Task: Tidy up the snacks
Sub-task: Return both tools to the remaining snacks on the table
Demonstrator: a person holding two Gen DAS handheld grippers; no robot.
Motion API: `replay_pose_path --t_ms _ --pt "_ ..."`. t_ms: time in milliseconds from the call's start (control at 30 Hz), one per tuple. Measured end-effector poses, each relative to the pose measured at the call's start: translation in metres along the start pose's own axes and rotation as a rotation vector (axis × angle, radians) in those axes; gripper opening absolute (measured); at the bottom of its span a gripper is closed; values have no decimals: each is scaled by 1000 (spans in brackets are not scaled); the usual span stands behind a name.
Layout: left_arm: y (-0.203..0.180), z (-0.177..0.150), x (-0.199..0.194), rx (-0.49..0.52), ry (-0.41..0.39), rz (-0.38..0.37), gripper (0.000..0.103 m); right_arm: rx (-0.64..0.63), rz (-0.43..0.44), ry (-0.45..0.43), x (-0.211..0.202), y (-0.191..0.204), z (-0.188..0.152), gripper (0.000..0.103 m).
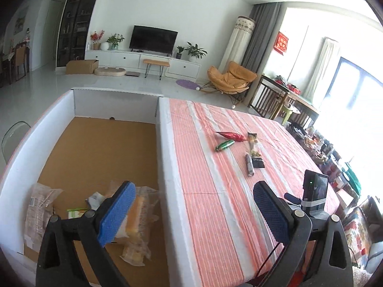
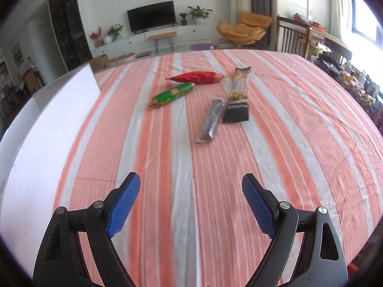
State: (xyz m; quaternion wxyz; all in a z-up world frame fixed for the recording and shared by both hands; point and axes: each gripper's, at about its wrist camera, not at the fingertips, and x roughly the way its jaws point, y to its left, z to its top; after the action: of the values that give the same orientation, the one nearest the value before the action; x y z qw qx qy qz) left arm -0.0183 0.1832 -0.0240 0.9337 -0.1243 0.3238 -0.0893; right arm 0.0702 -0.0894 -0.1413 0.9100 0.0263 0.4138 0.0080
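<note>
Table with striped cloth [image 2: 299, 124]: pink and grey stripes, fills the centre and right of both views.

Cardboard box [image 1: 165, 157]: white walls, brown floor, left half of the left wrist view; its white wall shows at the left edge of the right wrist view. Several clear-wrapped snacks [image 1: 137, 217] lie at its lower end, so part of the sorting looks done.

Left gripper [image 1: 194, 214]: jaws wide apart, nothing between the pads; one blue pad over the box, the other over the cloth, straddling the wall.

Right gripper [image 2: 191, 204]: jaws wide apart, empty, low in its frame above bare cloth.

Loose snacks, a cluster at mid-frame, well ahead of the right gripper:
- red packet [image 2: 197, 77], farthest, long axis across the frame.
- clear pouch with black base [image 2: 238, 95], right of the cluster, long axis running away from the camera.
- green packet [image 2: 172, 95], diagonal, nearest the box.
- silver bar [image 2: 210, 120], nearest the right gripper, long axis nearly along its line of sight, slightly tilted.

Judgement: the right gripper is the nearer hand; the silver bar lies straight ahead and slightly right, and its jaws already span its narrow width.
</note>
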Motion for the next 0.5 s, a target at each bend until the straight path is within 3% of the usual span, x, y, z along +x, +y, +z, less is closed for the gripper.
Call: replay_pose_path --t_ms 67,167,267,500 --pt "-38 -3 20 64 49 -65 99 39 -56 -7 7 -17 2 89" --pt "-92 -9 55 161 115 -112 99 143 -50 31 17 -32 15 89" --pt "-123 -20 94 209 166 -90 99 136 -137 53 19 -28 15 89" --pt "-133 -48 177 231 271 41 99 124 -157 53 37 -22 21 90"
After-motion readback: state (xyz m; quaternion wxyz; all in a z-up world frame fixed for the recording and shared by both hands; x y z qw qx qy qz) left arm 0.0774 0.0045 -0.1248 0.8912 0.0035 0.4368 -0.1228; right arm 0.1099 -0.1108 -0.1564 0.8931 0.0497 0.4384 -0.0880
